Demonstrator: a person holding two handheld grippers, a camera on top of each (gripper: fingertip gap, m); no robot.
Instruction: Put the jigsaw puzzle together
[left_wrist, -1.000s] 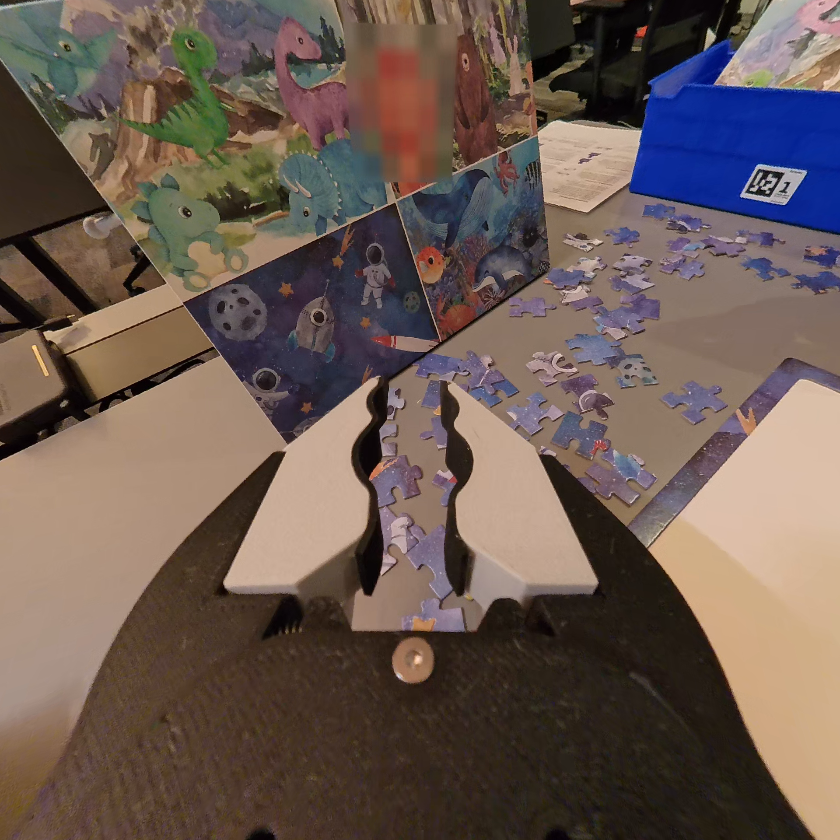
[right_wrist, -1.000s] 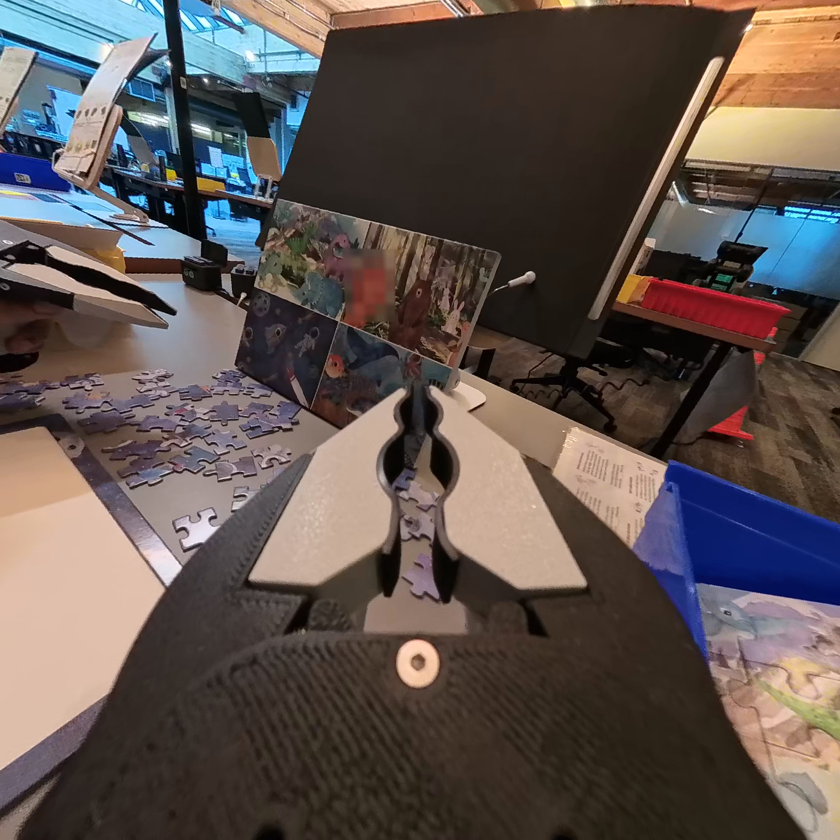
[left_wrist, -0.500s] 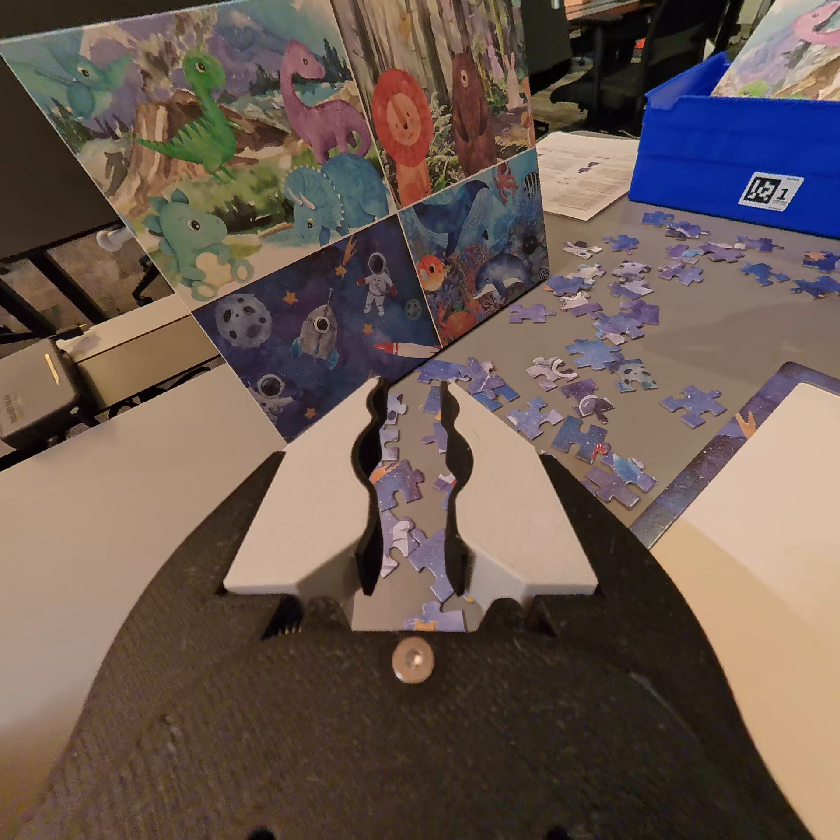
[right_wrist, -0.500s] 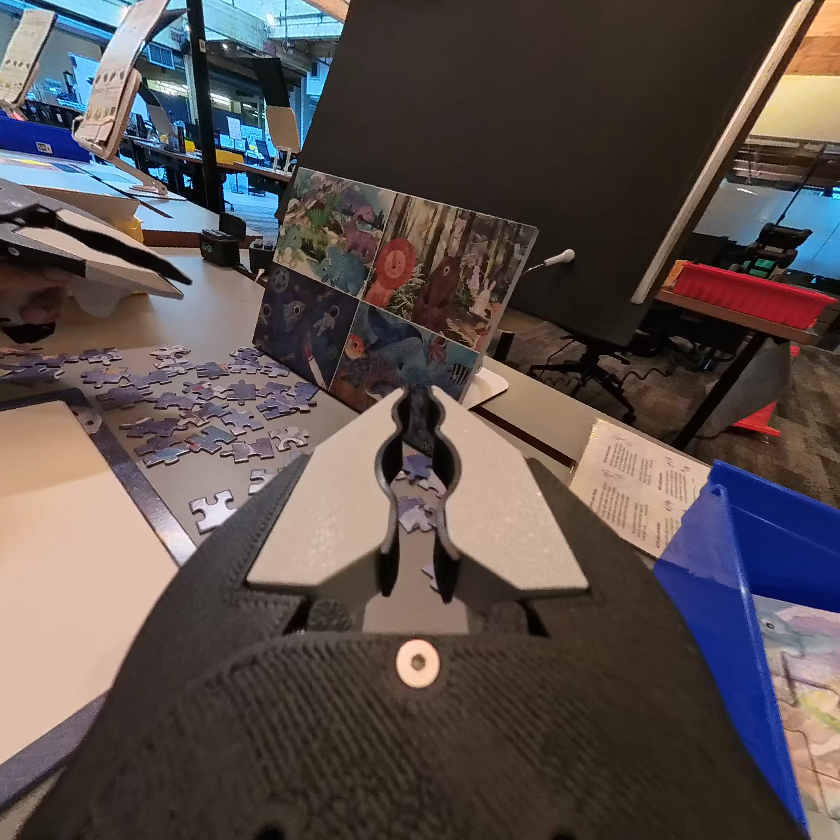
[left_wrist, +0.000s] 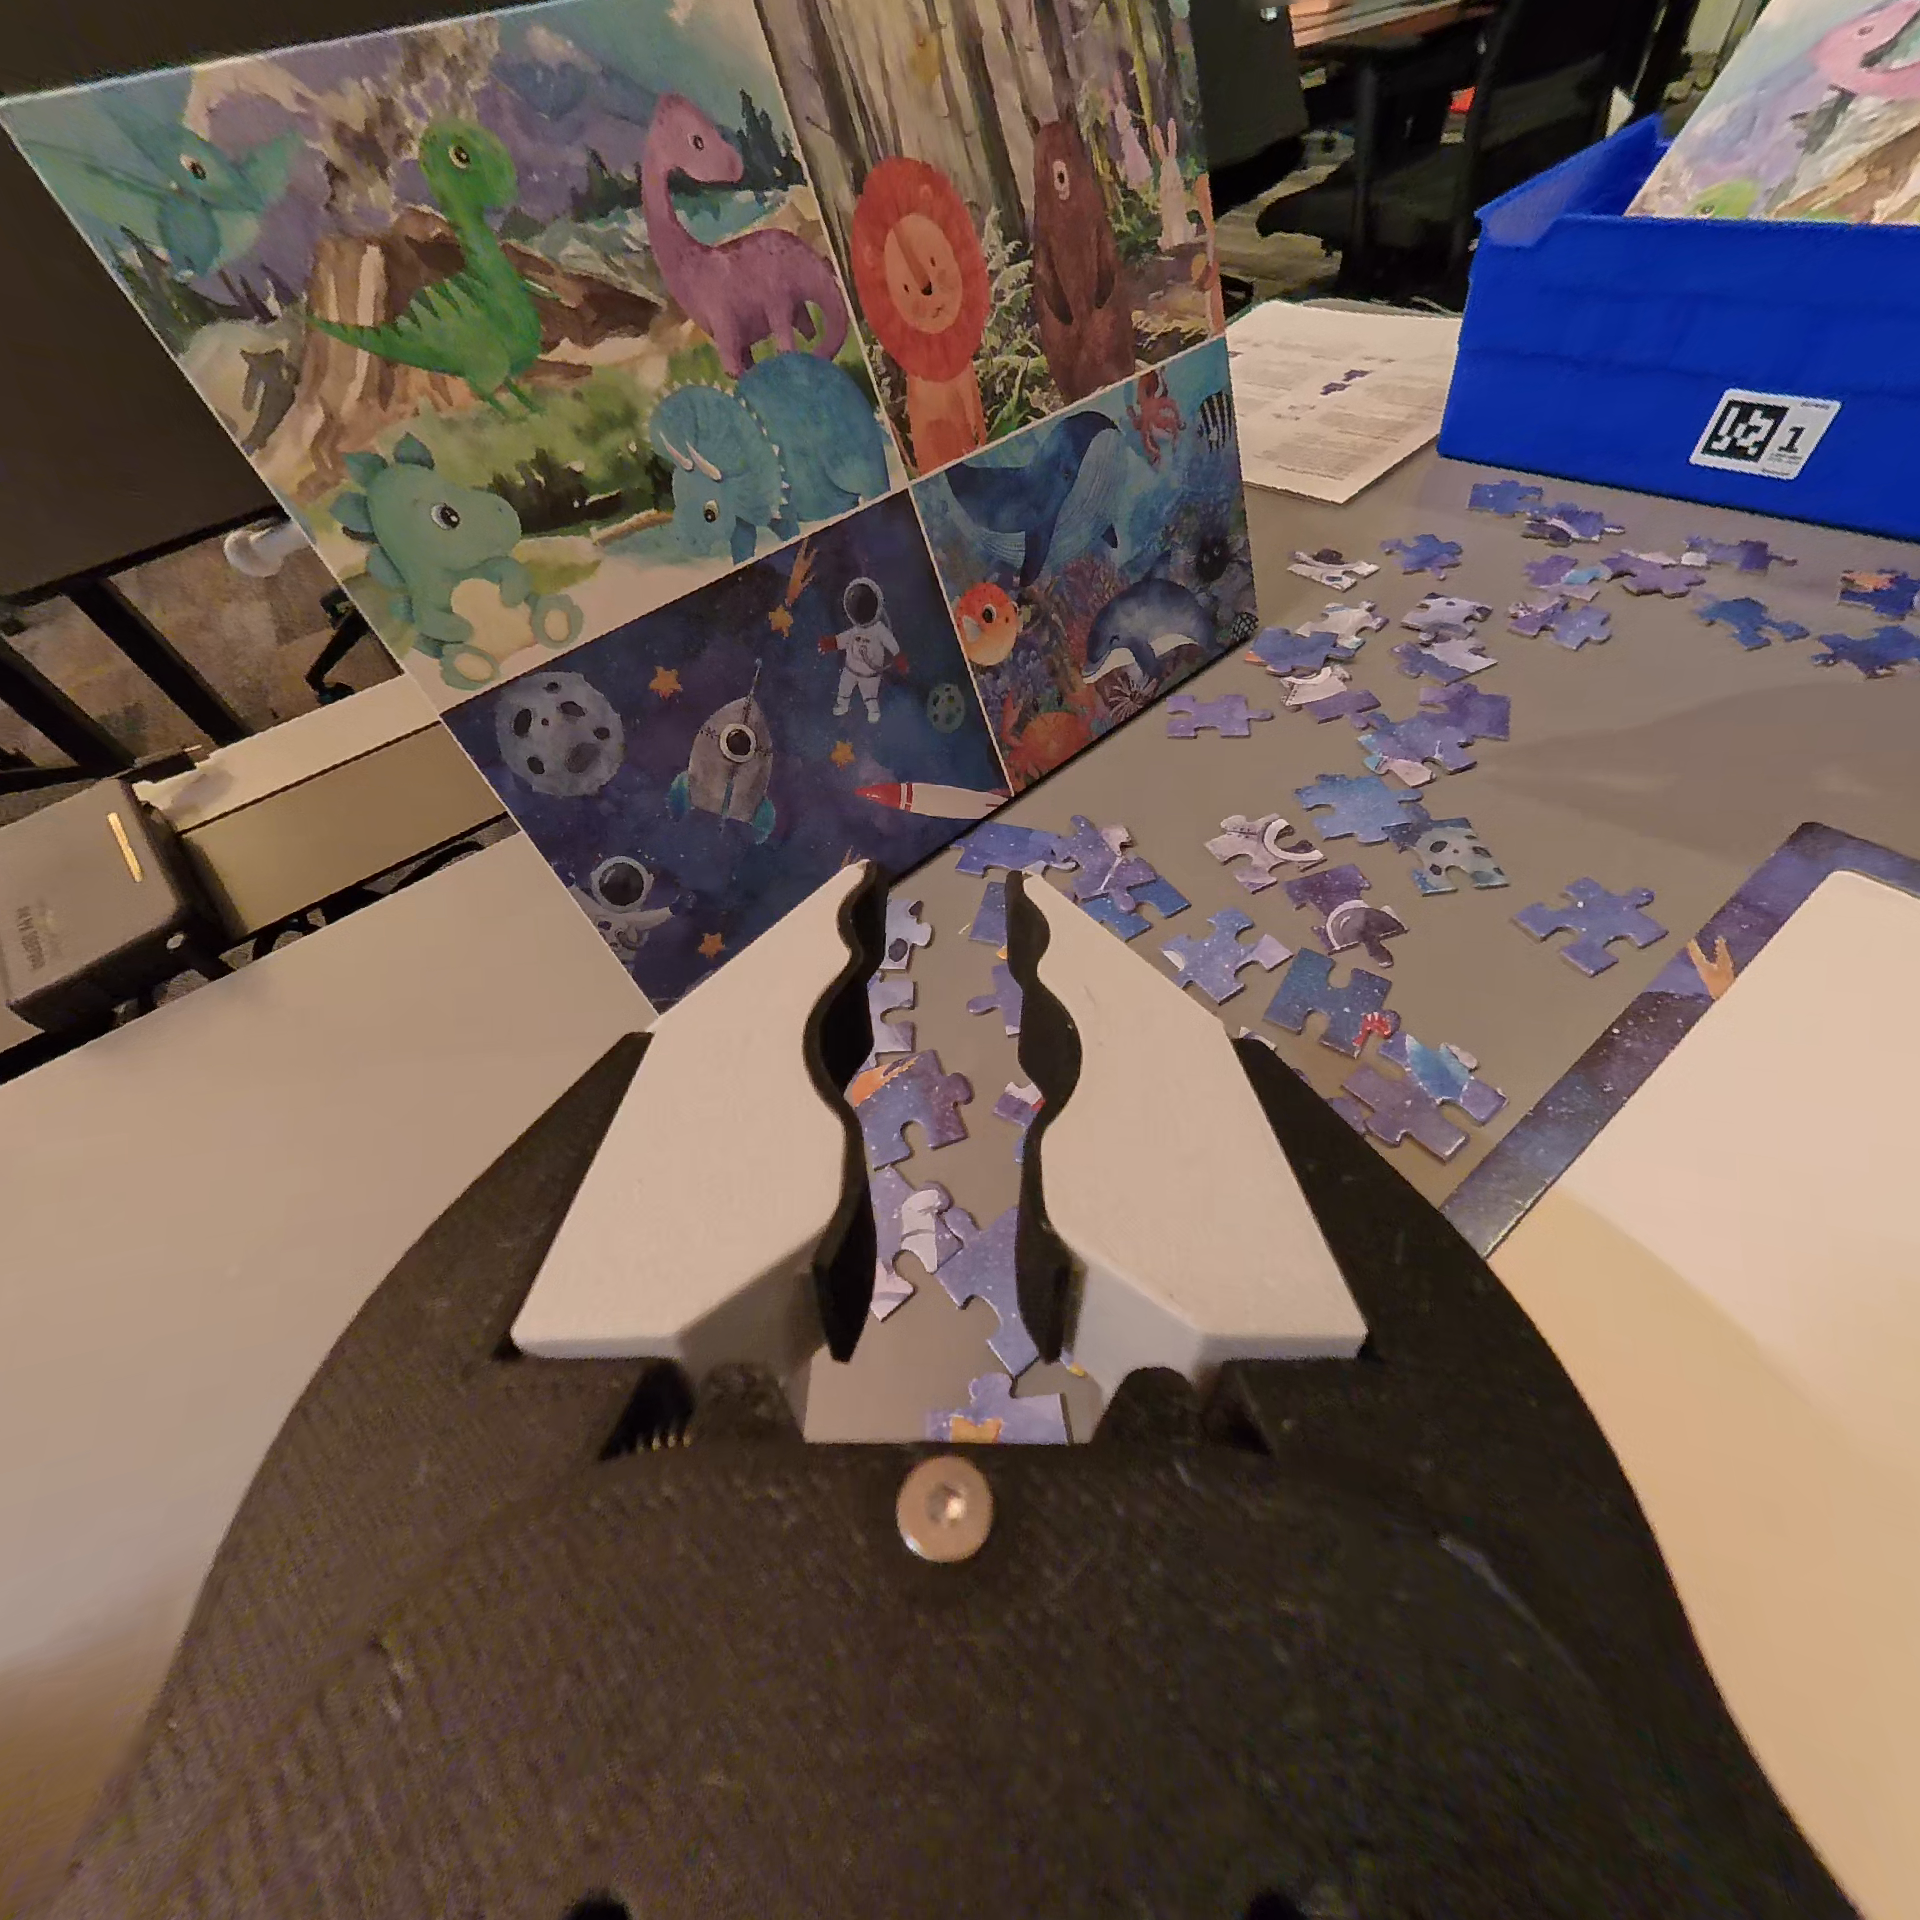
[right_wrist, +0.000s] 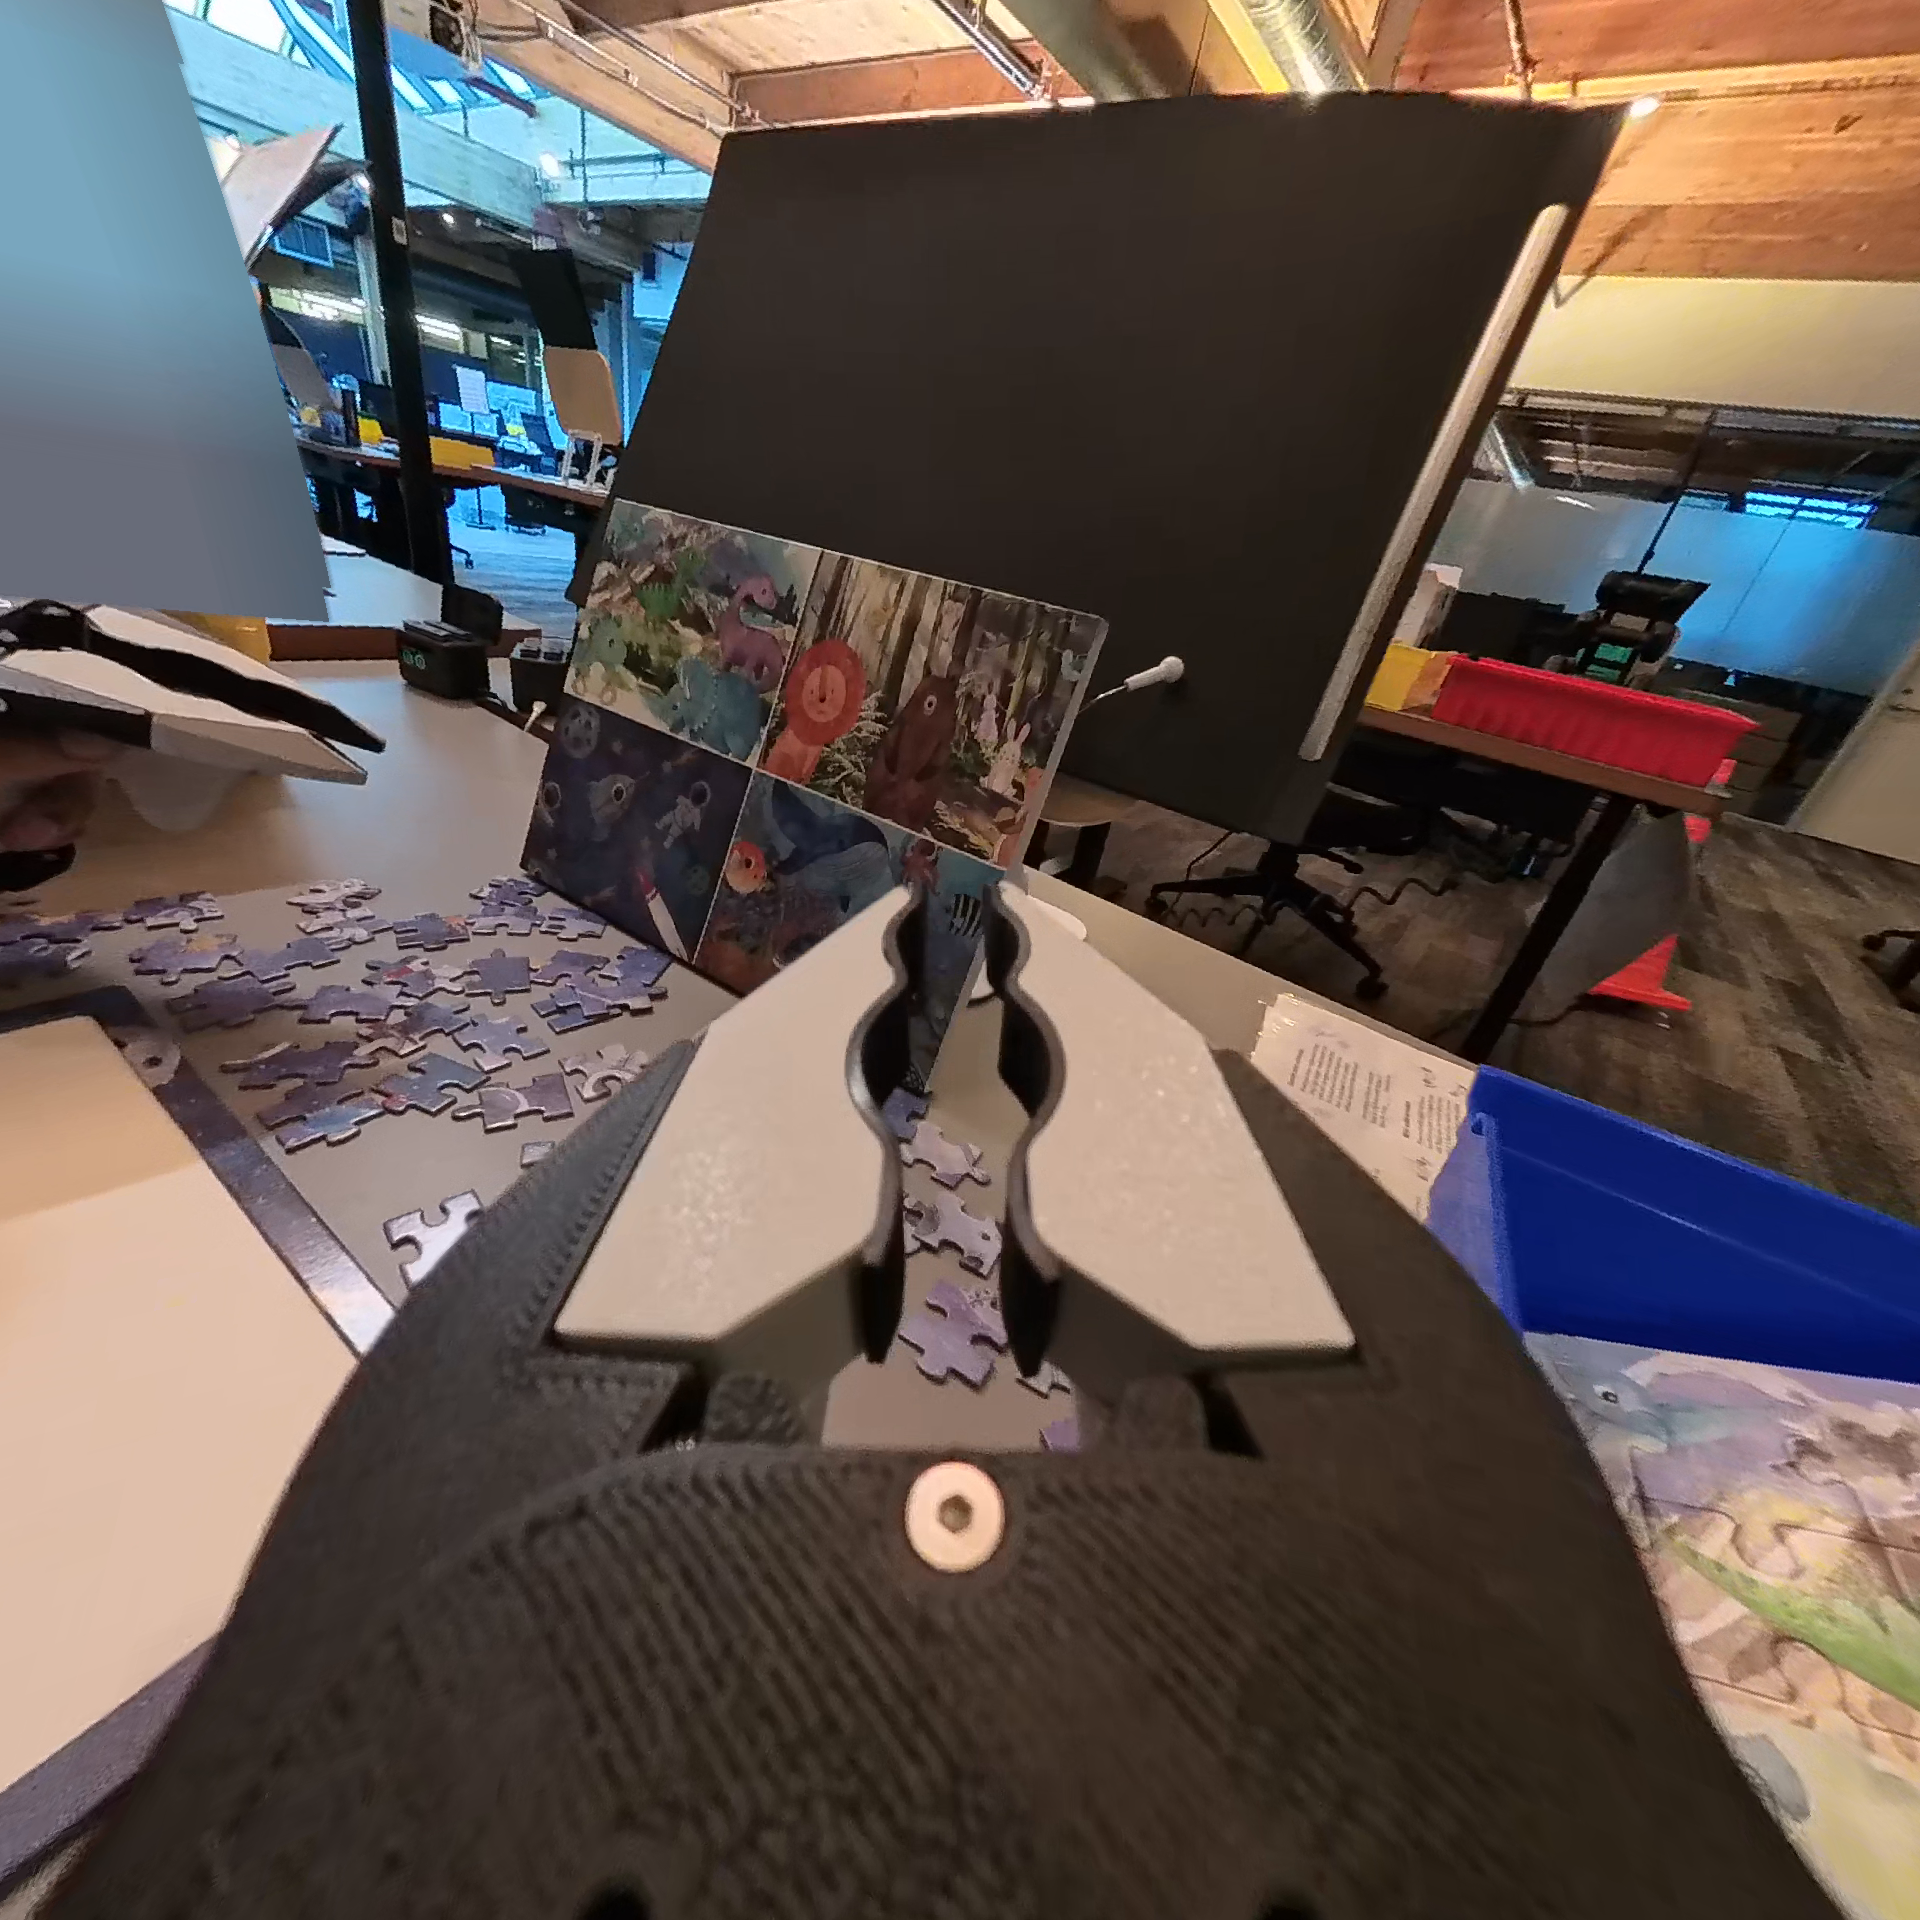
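Observation:
Several loose blue and purple puzzle pieces (left_wrist: 1340, 997) lie scattered on the grey mat; they also show in the right wrist view (right_wrist: 416, 997). The puzzle frame (left_wrist: 1558, 1122), dark blue border around a cream inside, lies to their right, and shows at the left of the right wrist view (right_wrist: 249, 1174). My left gripper (left_wrist: 943, 883) hovers over the near pieces, jaws apart and empty. My right gripper (right_wrist: 956, 904) hovers above pieces near the blue bin, jaws a little apart and empty. The left gripper (right_wrist: 208, 717) also shows far left in that view.
A picture board (left_wrist: 727, 468) with four scenes stands behind the pieces, also seen in the right wrist view (right_wrist: 821, 727). A blue bin (left_wrist: 1683, 312) holding a dinosaur puzzle (right_wrist: 1766, 1558) is at the right. A printed sheet (left_wrist: 1330, 405) lies beside it. A black panel (right_wrist: 1091, 416) stands behind. The left gripper's tips are roughly 35 cm from the right gripper's.
The right gripper's jaws have parted slightly and its view has shifted a little. The left gripper has barely moved.

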